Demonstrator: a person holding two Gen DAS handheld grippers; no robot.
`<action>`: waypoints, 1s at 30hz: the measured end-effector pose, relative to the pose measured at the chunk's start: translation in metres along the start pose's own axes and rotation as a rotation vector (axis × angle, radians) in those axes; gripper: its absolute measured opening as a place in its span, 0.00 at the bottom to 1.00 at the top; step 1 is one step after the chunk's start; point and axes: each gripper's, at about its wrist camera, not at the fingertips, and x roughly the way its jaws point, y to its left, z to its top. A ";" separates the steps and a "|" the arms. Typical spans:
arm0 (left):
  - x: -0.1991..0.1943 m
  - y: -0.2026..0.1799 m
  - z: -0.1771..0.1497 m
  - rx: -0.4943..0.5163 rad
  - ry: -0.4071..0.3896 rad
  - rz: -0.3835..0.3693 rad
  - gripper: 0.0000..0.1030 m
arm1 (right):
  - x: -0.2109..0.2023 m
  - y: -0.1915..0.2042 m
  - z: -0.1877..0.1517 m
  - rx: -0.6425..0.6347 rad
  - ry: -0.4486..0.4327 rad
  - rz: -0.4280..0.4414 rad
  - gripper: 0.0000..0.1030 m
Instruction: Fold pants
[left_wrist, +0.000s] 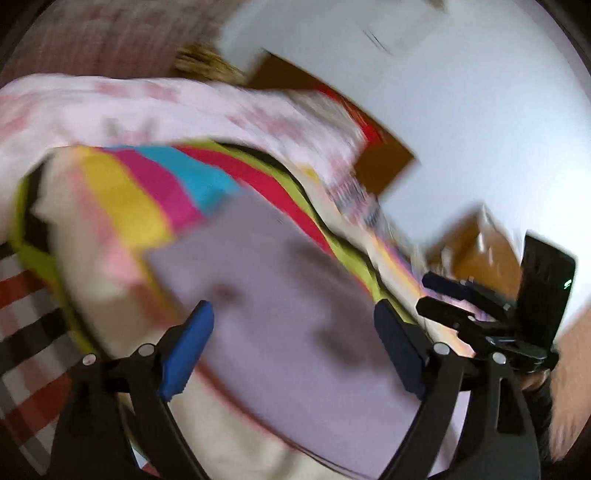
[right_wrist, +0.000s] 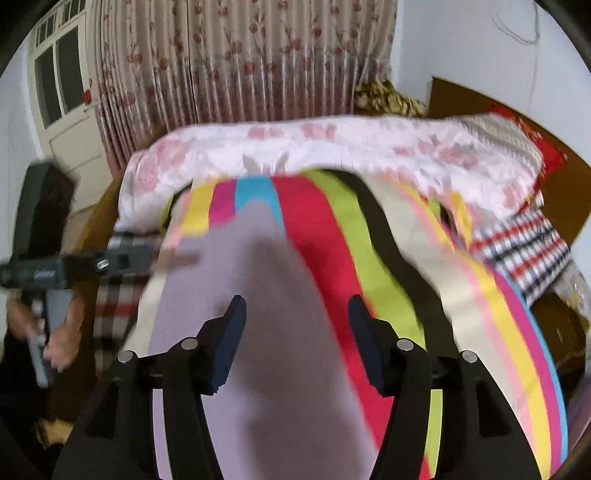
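On the bed: pants (right_wrist: 280, 332), pale lilac, spread flat over striped sheet (right_wrist: 332, 240).
Left tool (left_wrist: 293, 347): fingers spread wide, poised over pants, gripping nothing.
Right tool (right_wrist: 295, 339): fingers spread, above pants, empty.
Far side: pink floral quilt (right_wrist: 332, 147) bunched; curtain (right_wrist: 221, 55) beyond.
Sharpness: left view blurred.

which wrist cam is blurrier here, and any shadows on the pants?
Left wrist view: heavy motion smear everywhere, though the left gripper itself stays sharp. Right wrist view: curtain crisp, foreground softly smeared. Both show dark shadow patches on the lilac pants.
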 end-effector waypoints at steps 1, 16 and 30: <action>0.013 -0.012 -0.006 0.046 0.039 0.027 0.86 | -0.004 0.001 -0.018 0.012 0.038 -0.005 0.55; 0.013 -0.078 -0.053 0.180 0.147 0.038 0.92 | -0.052 0.075 -0.157 0.071 0.050 0.070 0.45; 0.038 -0.206 -0.085 0.363 0.252 -0.008 0.94 | -0.178 -0.063 -0.259 0.551 -0.041 -0.372 0.52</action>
